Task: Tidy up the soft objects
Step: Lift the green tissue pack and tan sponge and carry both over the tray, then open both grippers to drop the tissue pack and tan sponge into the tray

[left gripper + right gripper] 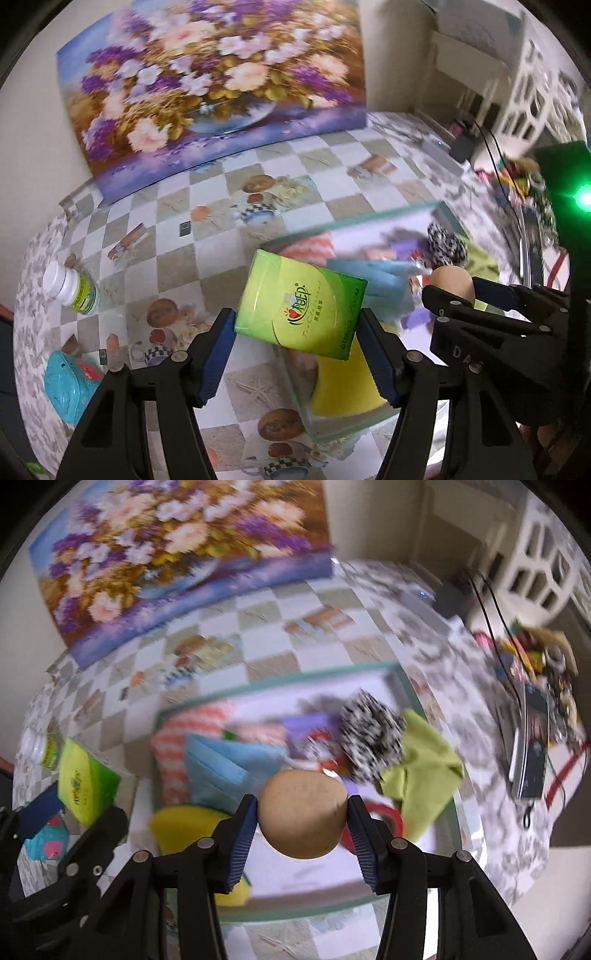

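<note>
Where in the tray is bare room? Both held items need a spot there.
Bare white floor lies along the tray's near edge, between the yellow sponge and the green cloth. The far half is crowded: striped cloth, blue cloth, black-and-white scrunchie.

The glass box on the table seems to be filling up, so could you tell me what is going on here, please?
A person is sorting soft things into the glass box with a hand-held tool in each hand. The left tool grips a green tissue pack near the box's corner. The right tool holds a tan egg-shaped ball over the box. Inside already lie a blue cloth, a yellow sponge, a lime cloth and a black-and-white scrunchie. A white bottle and a teal toy lie outside.
</note>
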Motion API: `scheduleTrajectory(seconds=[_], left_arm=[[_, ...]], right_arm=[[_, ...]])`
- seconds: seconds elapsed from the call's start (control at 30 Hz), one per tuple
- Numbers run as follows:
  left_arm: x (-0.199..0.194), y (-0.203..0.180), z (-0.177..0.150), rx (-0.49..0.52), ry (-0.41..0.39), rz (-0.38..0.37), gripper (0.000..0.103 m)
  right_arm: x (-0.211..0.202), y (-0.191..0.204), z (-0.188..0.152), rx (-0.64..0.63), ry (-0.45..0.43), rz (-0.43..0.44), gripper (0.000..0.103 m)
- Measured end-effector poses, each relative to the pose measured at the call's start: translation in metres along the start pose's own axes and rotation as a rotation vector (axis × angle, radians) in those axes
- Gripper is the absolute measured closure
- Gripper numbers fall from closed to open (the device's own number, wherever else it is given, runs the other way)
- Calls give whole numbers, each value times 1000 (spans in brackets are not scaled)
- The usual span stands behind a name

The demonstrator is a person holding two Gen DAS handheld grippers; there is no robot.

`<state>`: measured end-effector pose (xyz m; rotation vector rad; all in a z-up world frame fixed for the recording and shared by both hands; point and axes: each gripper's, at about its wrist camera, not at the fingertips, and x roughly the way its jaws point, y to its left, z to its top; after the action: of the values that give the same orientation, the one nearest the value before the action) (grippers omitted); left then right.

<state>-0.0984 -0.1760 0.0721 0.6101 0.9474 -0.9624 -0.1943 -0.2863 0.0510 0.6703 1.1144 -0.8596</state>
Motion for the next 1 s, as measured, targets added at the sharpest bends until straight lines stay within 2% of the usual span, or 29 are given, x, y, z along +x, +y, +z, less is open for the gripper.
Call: scheduleTrajectory(seconds=[0.1,0.33,0.53,0.6,0.8,0.9,1.0], left_arm=[[5,-13,-1,17,5,-25,35],[23,-25,5,-18,35,-98,35],[32,-34,9,-20,46,-148,33],[31,-35,9,-12,38,-139,25],[27,-22,9,-44,28,-120,23],[23,-11,8,-64,10,-68,15],[23,2,4,-97,-2,-29,14]], right_arm=[[7,-14,-2,31,26,-11,51],[30,-32,-5,40,105,-29,50],[37,-47,-5,78,131,-28,49],[37,-50,-4,90,134,-26,46],[34,-43,-3,70,127,-19,42],[32,-37,-3,55,121,-23,34],[31,-31,-5,40,118,-23,24]])
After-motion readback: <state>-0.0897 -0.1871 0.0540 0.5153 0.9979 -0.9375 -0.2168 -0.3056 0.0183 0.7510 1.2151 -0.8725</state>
